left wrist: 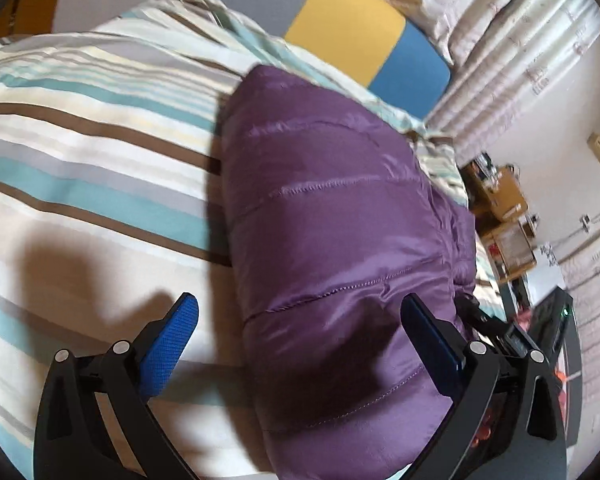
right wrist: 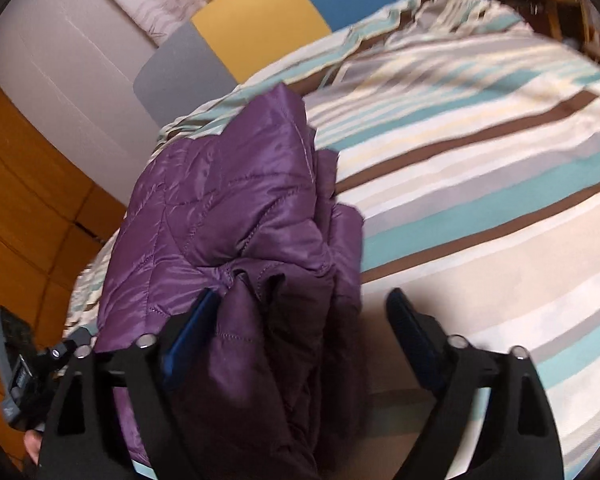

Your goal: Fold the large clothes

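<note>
Straddling purple jacket (right wrist: 236,208), right gripper (right wrist: 304,308) fingers wide, not clamping.

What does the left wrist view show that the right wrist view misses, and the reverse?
Left wrist only: the jacket's smooth folded face and cluttered wooden furniture beside the bed. Right wrist only: the jacket's bunched, layered edge and the orange wood floor. Both: the purple quilted jacket on the striped bedding, and open jaws on the left gripper and right gripper.

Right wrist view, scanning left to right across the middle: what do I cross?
Wooden floor → purple quilted jacket → striped bedcover.
</note>
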### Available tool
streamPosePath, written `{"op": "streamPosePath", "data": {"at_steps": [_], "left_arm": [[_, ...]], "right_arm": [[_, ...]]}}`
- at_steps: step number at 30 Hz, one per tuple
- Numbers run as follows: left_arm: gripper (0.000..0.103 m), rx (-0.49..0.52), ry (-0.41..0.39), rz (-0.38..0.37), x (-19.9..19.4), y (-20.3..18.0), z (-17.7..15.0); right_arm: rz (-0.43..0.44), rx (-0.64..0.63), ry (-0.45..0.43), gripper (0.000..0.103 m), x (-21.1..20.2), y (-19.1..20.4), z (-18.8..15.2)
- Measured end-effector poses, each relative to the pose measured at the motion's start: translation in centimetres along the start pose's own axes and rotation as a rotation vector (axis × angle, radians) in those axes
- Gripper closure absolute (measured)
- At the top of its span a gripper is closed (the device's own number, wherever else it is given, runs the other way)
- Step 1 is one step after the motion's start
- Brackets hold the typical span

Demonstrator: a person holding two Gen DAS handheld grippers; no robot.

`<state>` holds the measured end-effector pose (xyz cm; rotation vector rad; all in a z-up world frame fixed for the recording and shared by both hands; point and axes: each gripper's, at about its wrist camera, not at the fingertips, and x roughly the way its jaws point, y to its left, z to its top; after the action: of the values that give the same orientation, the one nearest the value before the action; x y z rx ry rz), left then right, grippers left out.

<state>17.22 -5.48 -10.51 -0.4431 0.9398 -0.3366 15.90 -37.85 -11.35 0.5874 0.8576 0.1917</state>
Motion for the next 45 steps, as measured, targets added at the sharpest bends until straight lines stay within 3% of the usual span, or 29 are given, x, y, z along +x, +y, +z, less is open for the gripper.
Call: {"op": "streamPosePath", "data": {"at_steps": [3, 8, 13, 20, 24, 31, 45], "left_arm": [[0.003, 0.046, 0.054, -0.004, 1.4, -0.8, -0.3], [0.003, 0.040, 0.103, -0.042, 3.2, -1.0, -0.8], [0.003, 0.068, 0.102, -0.030, 4.1, -2.1, -1.2], [0.026, 0.173, 0.070, -0.001, 3.2, -3.9, -1.1], [0.034, 0.303, 0.004, 0.048, 1.9, -6.4, -1.4], [0.037, 0.437, -0.109, 0.065, -0.5, -8.7, -1.7], [0.038, 0.496, -0.358, 0.080, -7.7, -6.4, -1.7]], "right_arm": [[0.058, 0.013, 0.056, 0.024, 1.4, -0.3, 0.4], [0.162, 0.046, 0.113, 0.026, 3.2, -1.5, 1.1], [0.196, 0.053, 0.127, 0.038, 3.8, -1.5, 1.6], [0.267, 0.098, 0.096, 0.057, 2.6, -2.6, 1.0], [0.260, 0.056, 0.057, 0.060, 1.1, -1.6, 0.3], [0.303, 0.065, 0.015, 0.060, 0.0, -0.3, -1.4], [0.402, -0.039, -0.110, 0.060, -3.0, 5.8, -1.6]]}}
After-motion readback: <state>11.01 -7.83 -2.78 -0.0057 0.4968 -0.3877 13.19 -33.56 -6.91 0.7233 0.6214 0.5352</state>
